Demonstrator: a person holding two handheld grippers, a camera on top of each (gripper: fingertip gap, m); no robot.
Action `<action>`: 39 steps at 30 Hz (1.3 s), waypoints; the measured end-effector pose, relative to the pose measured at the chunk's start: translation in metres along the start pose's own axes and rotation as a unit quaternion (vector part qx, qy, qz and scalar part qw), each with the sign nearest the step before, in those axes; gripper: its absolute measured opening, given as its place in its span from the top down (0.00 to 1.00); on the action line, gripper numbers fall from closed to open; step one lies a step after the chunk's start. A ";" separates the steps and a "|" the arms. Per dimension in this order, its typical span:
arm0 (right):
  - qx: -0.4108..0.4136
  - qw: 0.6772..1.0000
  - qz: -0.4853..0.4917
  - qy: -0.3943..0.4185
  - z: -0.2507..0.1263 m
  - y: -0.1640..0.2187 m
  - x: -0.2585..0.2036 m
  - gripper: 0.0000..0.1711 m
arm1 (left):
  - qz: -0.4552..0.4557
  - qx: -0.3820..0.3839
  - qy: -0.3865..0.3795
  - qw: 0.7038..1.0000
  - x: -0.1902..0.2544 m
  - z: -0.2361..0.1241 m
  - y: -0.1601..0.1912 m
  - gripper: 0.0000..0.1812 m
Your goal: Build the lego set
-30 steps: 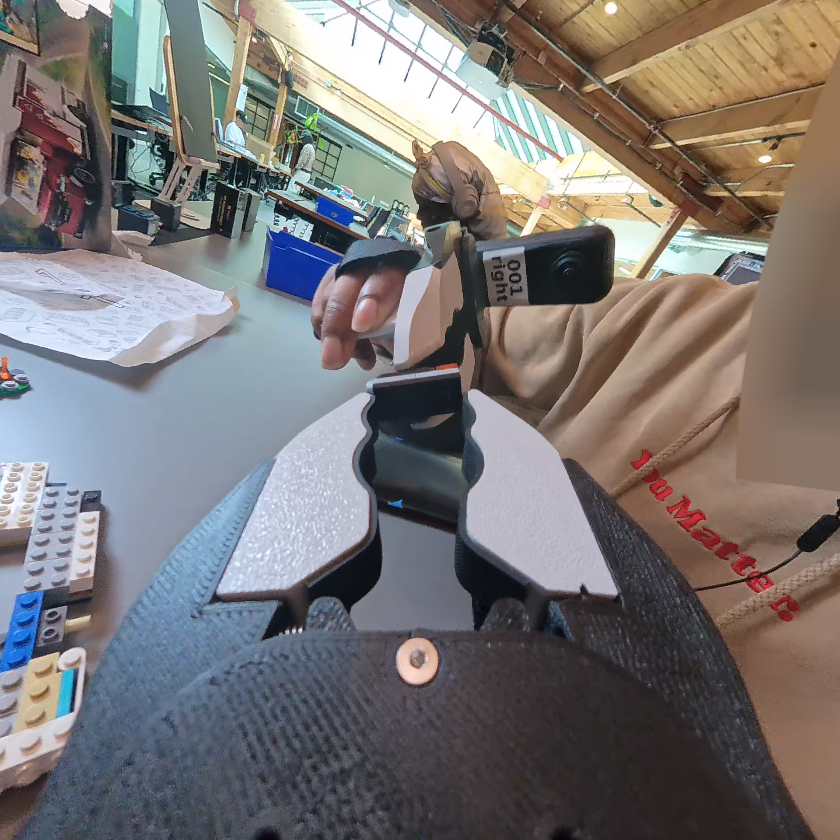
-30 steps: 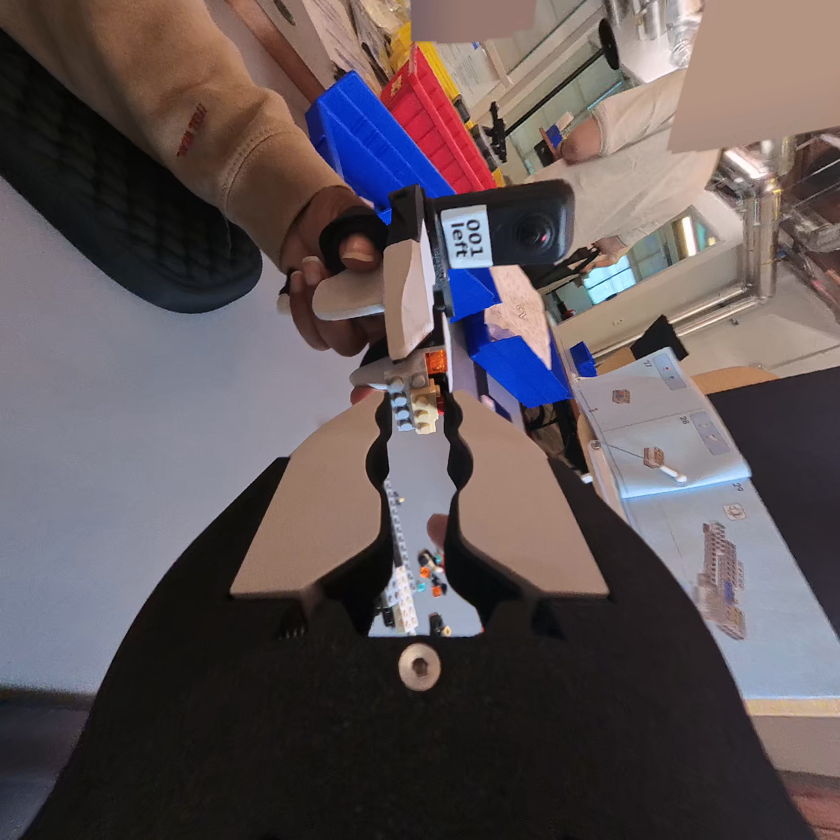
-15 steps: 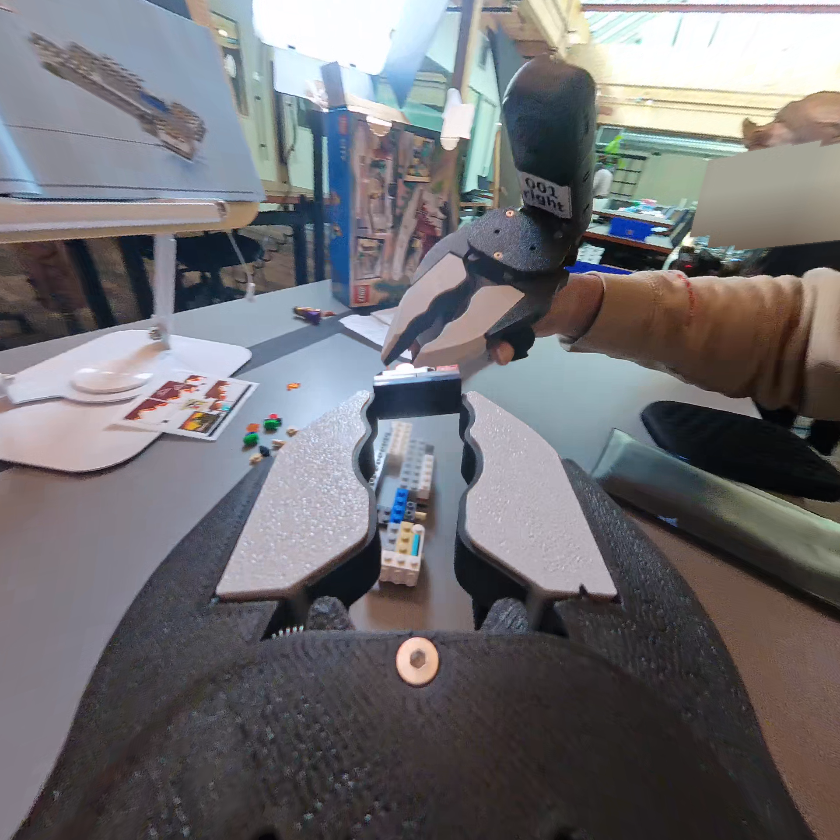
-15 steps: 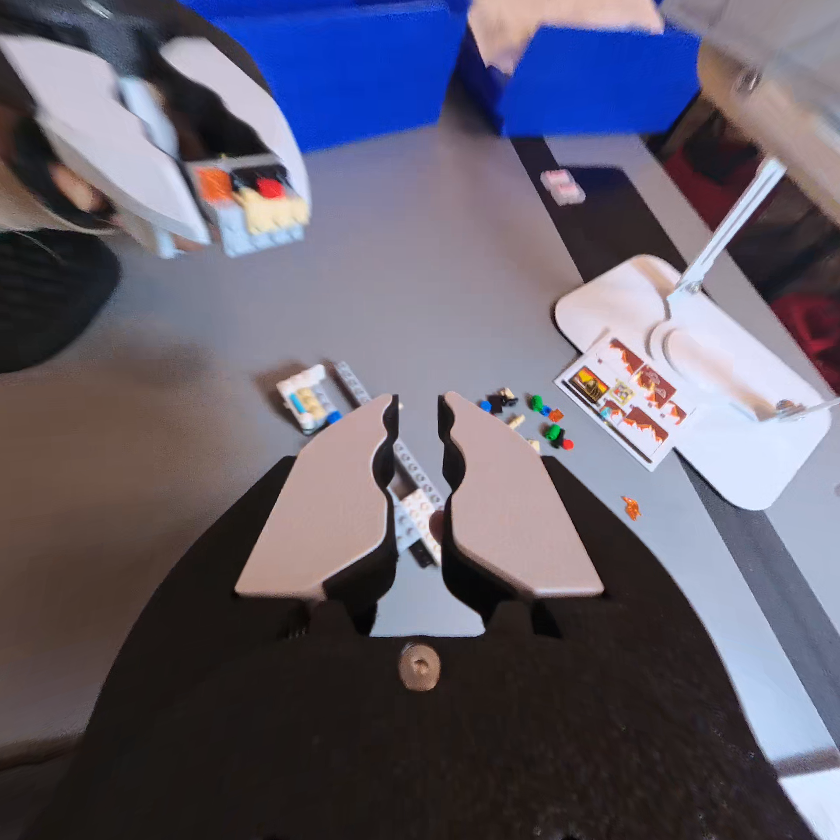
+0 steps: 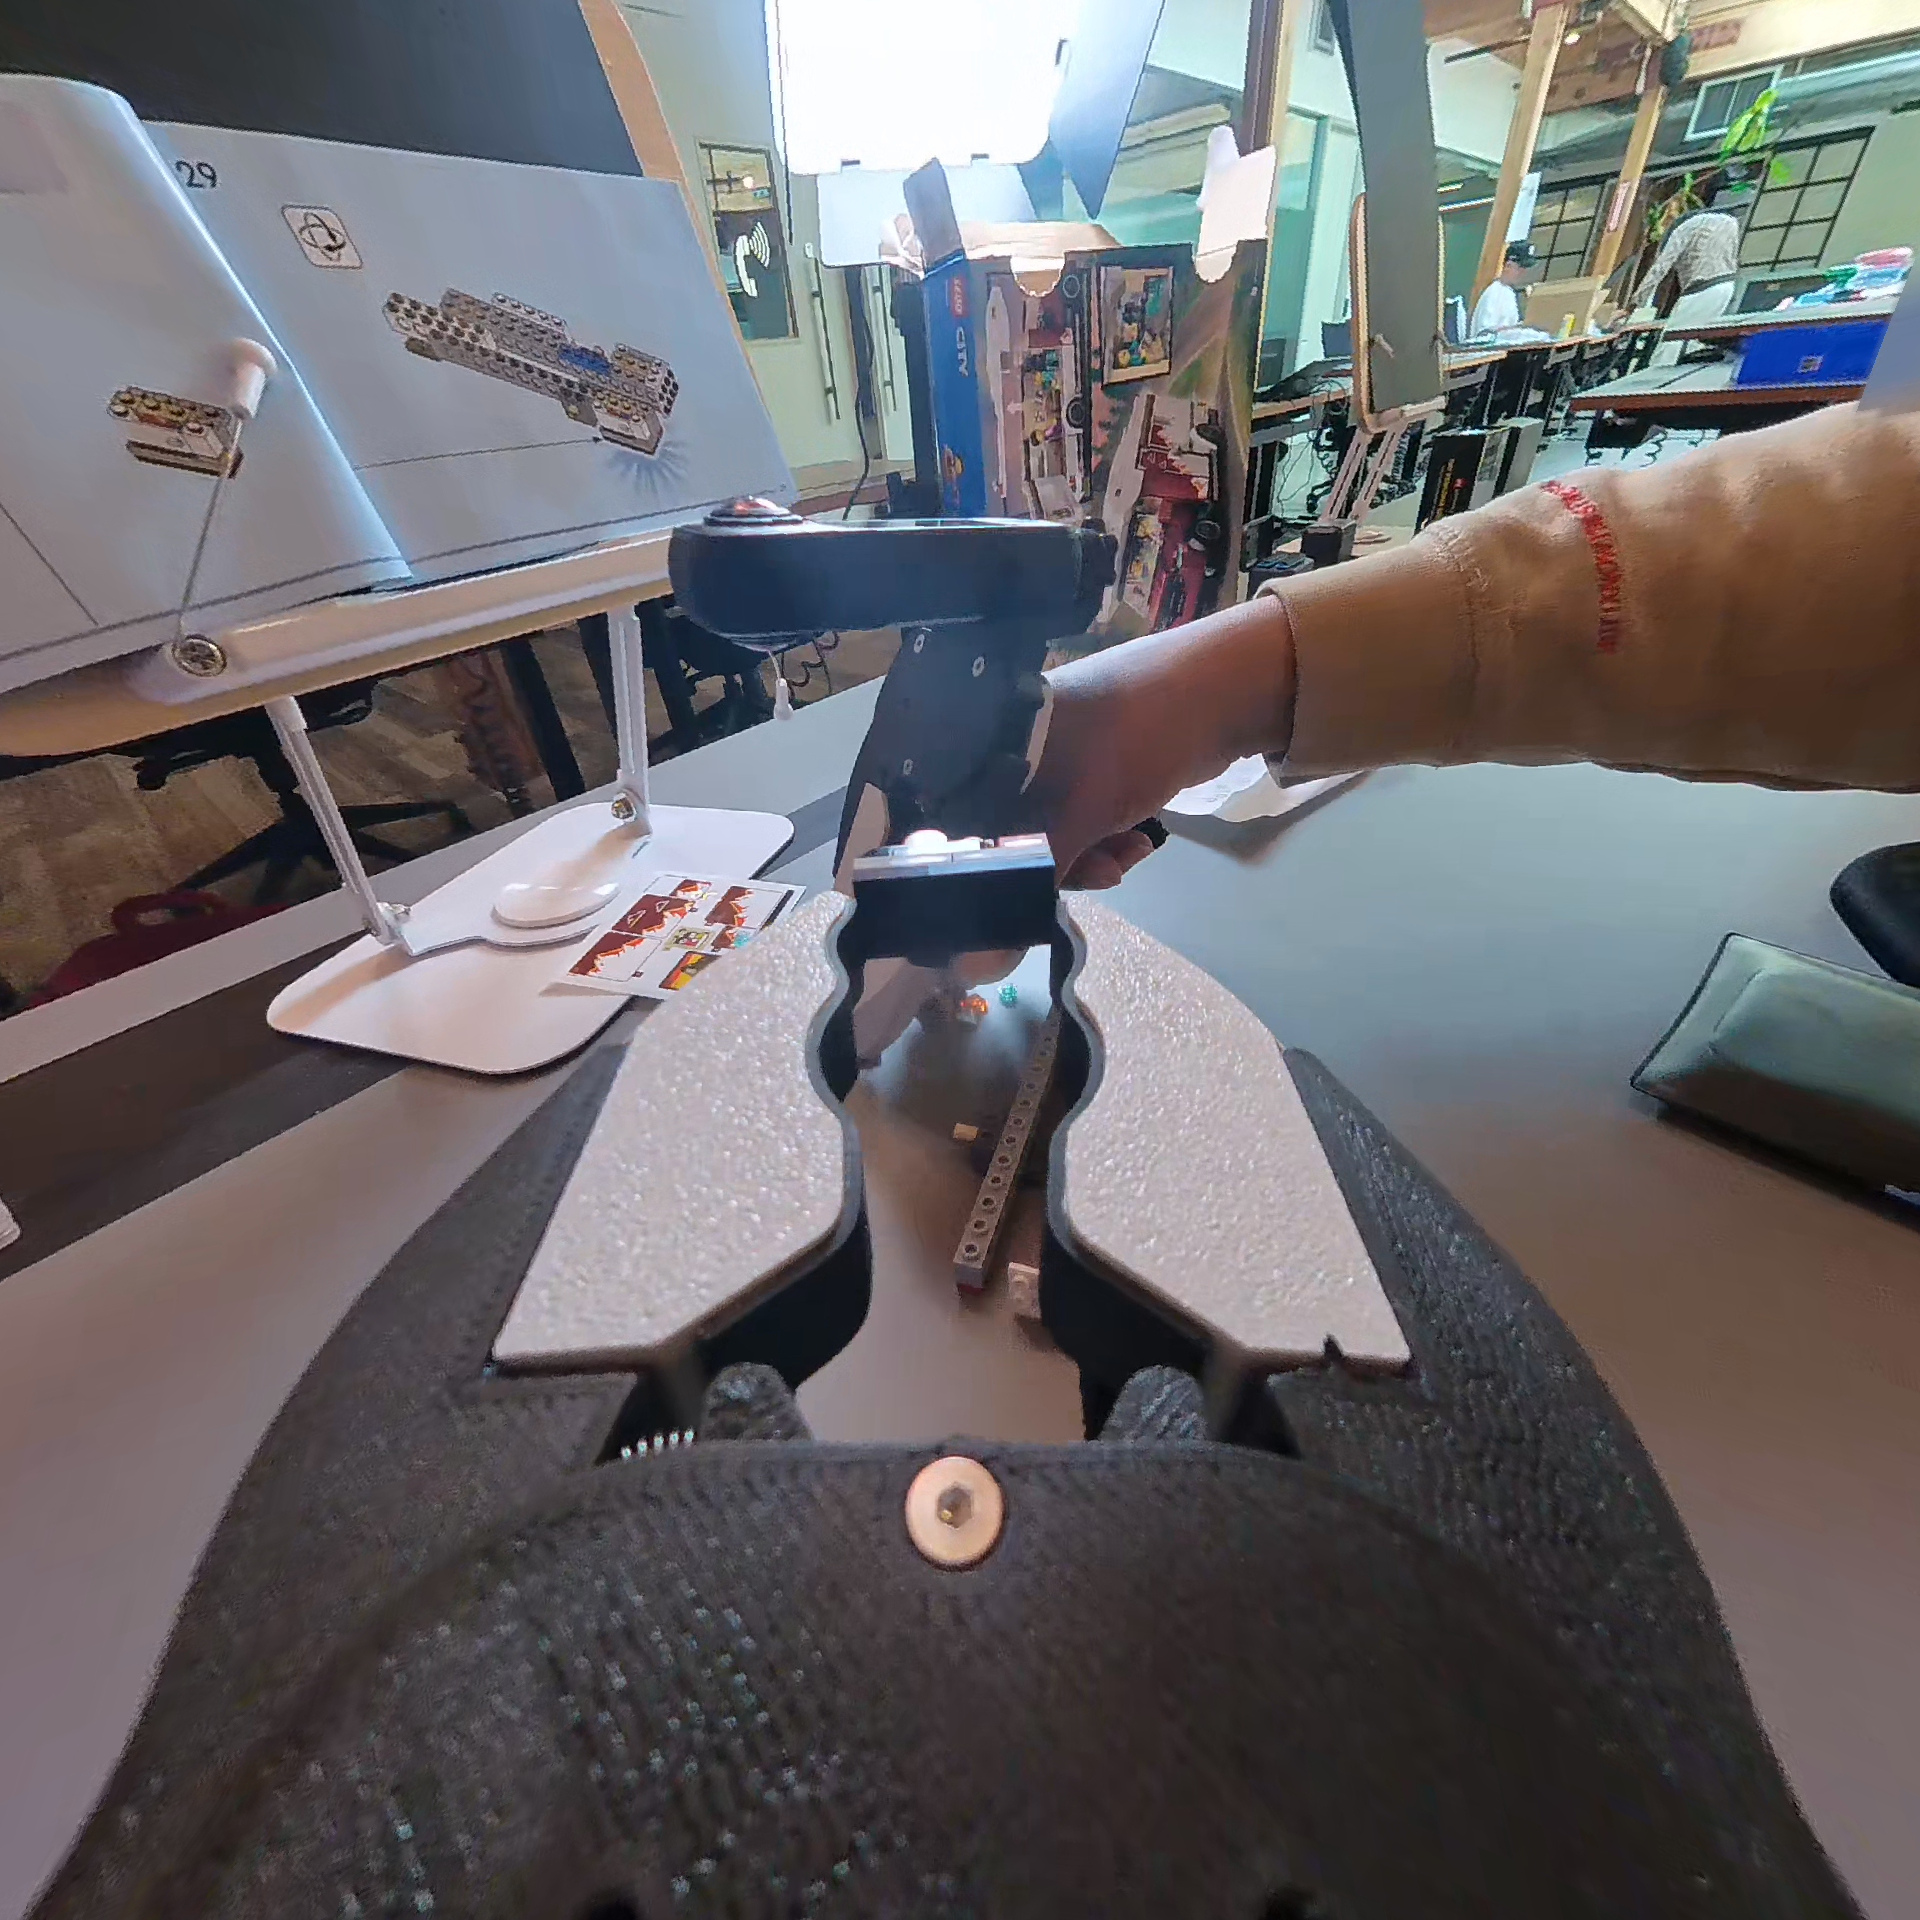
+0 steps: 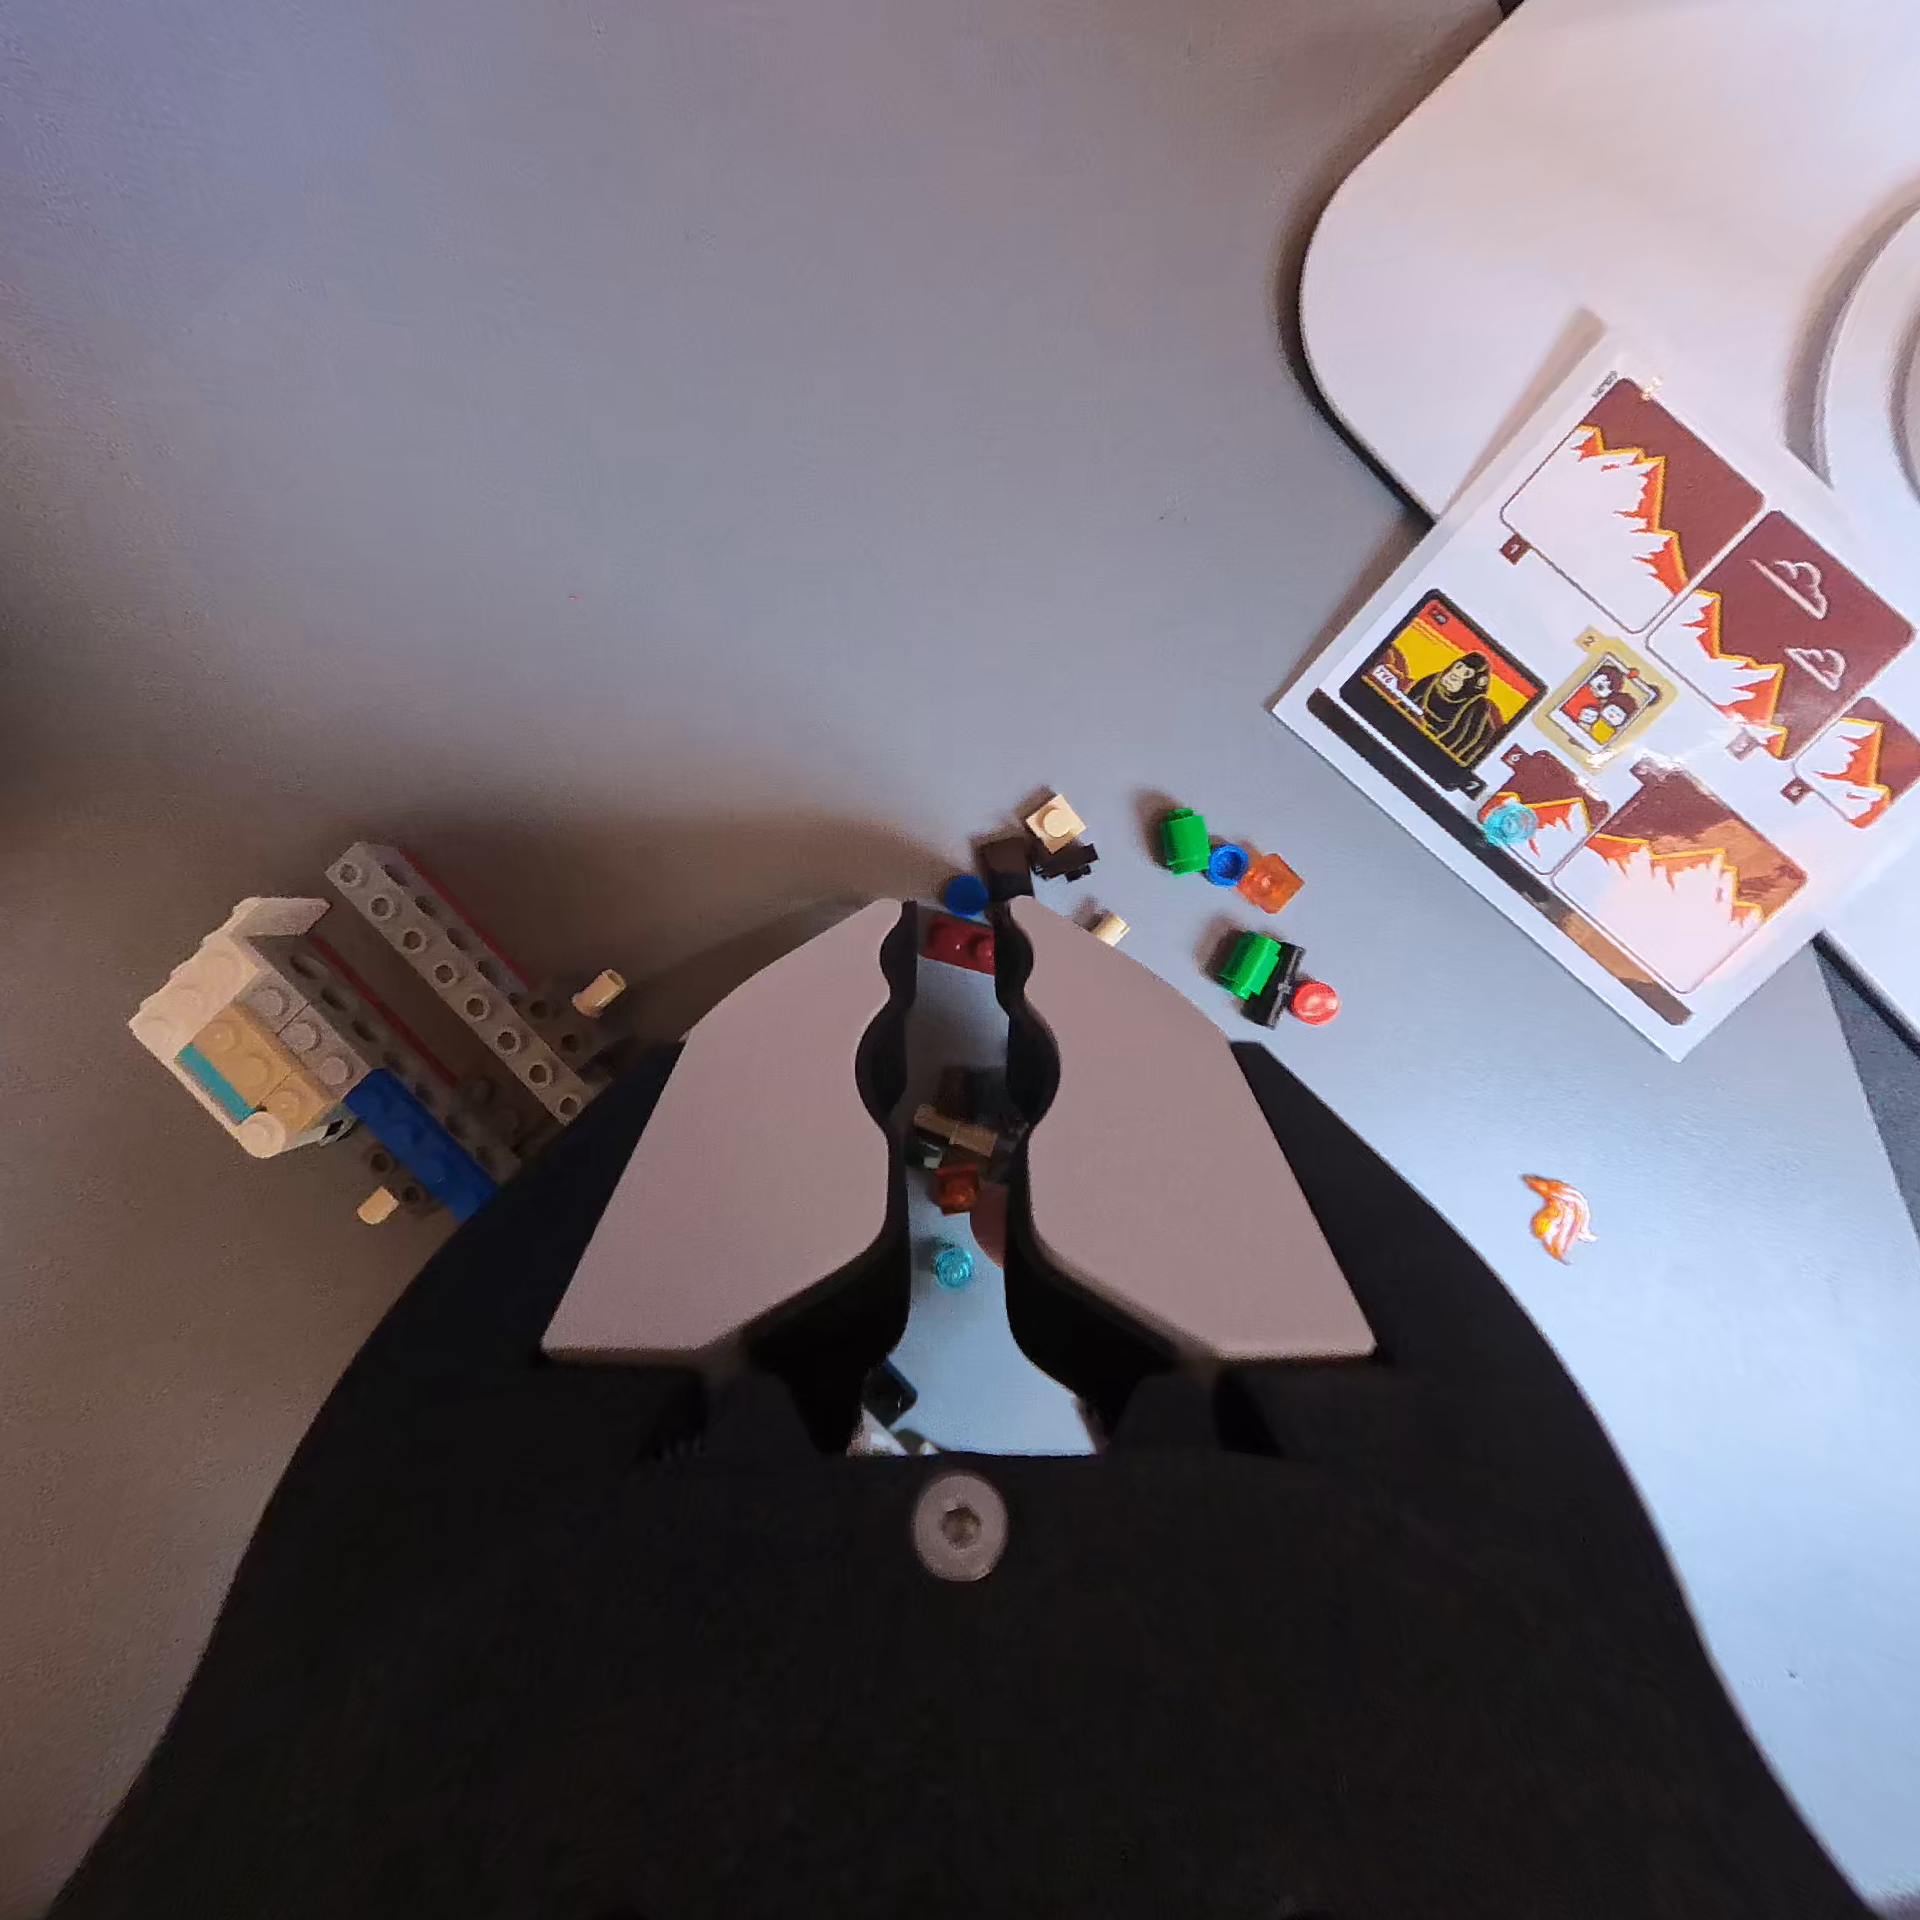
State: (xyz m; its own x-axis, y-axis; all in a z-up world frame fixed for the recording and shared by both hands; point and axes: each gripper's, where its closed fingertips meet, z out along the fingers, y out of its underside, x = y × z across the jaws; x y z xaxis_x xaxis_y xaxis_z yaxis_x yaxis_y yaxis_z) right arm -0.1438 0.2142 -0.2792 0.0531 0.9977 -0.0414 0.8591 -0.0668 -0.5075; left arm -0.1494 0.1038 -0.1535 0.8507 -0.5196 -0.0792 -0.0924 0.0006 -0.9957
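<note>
While my left hand-held gripper [image 5: 951, 920] stays clamped on the black brick assembly [image 5: 953, 891], my right hand-held gripper [image 6: 958, 914] has dropped over the loose pieces [image 6: 1231, 864] on the counter [image 6: 623, 416]. Its jaws are nearly closed, holding nothing; the partial build [image 6: 312, 1029] lies left.

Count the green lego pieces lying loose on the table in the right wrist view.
2. One green piece lies beside a blue stud near the sticker sheet. The other sits below it, against a black piece with a red stud. More may be hidden under the right gripper.

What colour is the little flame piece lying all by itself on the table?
Orange with white-yellow streaks. The flame piece shows best in the right wrist view.
</note>
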 end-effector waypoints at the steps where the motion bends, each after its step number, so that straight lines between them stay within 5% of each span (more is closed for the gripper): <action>1: -0.001 1.000 0.006 -0.005 0.001 0.000 0.000 0.92 | -0.002 0.000 0.001 1.000 0.000 0.000 0.000 0.81; 39: -0.006 0.992 -0.110 -0.056 -0.002 0.017 -0.014 0.88 | -0.026 -0.009 0.008 1.000 -0.004 0.001 0.006 0.81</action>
State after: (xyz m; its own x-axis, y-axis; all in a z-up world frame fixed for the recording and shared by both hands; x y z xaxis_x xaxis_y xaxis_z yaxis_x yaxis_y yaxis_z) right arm -0.1285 0.1993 -0.2855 -0.1928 0.9809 -0.0260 0.8493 0.1536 -0.5051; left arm -0.1526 0.1066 -0.1593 0.8463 -0.5320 -0.0266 -0.0576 -0.0417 -0.9975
